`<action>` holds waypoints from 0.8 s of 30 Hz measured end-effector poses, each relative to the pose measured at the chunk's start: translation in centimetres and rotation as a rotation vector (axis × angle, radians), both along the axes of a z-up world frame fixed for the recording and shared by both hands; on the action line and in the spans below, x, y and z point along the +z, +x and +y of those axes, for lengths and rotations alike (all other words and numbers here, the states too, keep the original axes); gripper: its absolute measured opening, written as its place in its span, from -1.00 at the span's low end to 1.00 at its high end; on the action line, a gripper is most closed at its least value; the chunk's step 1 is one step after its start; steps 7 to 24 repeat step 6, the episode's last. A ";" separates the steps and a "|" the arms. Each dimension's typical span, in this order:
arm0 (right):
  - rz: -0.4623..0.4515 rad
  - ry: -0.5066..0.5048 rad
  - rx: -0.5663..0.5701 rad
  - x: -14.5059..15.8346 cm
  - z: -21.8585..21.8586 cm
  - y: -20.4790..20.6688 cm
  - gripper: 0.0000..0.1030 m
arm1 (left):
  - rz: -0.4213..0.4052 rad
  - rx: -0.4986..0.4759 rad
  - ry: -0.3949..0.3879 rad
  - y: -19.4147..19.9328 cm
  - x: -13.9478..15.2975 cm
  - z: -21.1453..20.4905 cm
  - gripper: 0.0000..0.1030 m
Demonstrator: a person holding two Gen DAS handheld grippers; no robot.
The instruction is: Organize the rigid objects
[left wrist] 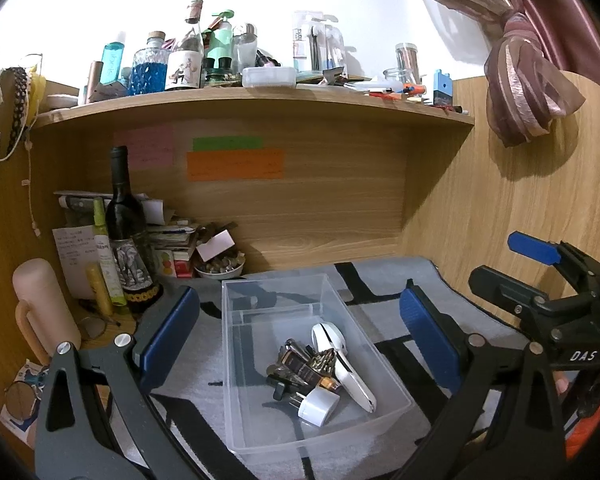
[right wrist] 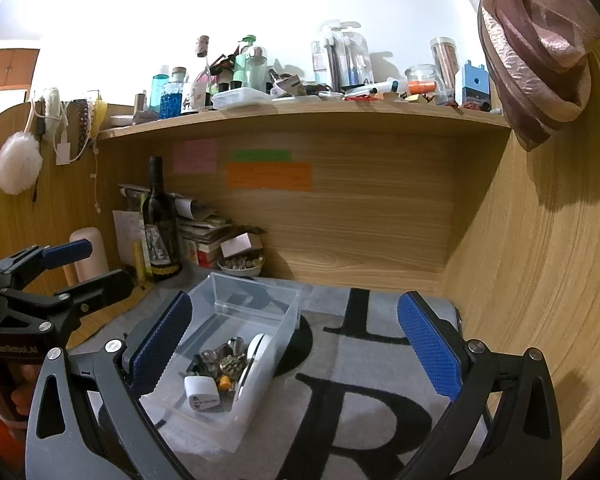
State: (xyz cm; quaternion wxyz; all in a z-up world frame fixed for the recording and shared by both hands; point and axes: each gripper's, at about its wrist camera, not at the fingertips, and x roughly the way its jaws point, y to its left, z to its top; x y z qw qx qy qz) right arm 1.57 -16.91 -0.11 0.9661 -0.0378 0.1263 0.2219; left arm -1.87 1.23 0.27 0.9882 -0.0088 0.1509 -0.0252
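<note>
The clear plastic rectangular box [left wrist: 316,364] in the lower centre already holds the small rigid objects [left wrist: 320,372]. The left gripper [left wrist: 300,340] and right gripper [right wrist: 296,344] hover wide open, empty. I judge the sorting nearly finished.

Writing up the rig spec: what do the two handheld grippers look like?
Both match: the left gripper and right gripper have black frames with silver bolts and two fingers with blue textured pads. White lettering marks each body: "DAS" on the right, "GenRobot.AI" on the left. No cables visible.
</note>
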 end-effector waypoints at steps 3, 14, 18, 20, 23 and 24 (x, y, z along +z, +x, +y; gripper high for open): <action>0.010 0.001 0.006 -0.1 -0.1 0.3 1.00 | 0.007 -0.007 -0.008 0.1 -0.2 0.2 0.97; 0.016 0.000 0.013 -0.2 -0.1 0.6 1.00 | 0.014 -0.007 -0.018 0.2 -0.4 0.3 0.97; 0.016 0.000 0.013 -0.2 -0.1 0.6 1.00 | 0.014 -0.007 -0.018 0.2 -0.4 0.3 0.97; 0.016 0.000 0.013 -0.2 -0.1 0.6 1.00 | 0.014 -0.007 -0.018 0.2 -0.4 0.3 0.97; 0.016 0.000 0.013 -0.2 -0.1 0.6 1.00 | 0.014 -0.007 -0.018 0.2 -0.4 0.3 0.97; 0.016 0.000 0.013 -0.2 -0.1 0.6 1.00 | 0.014 -0.007 -0.018 0.2 -0.4 0.3 0.97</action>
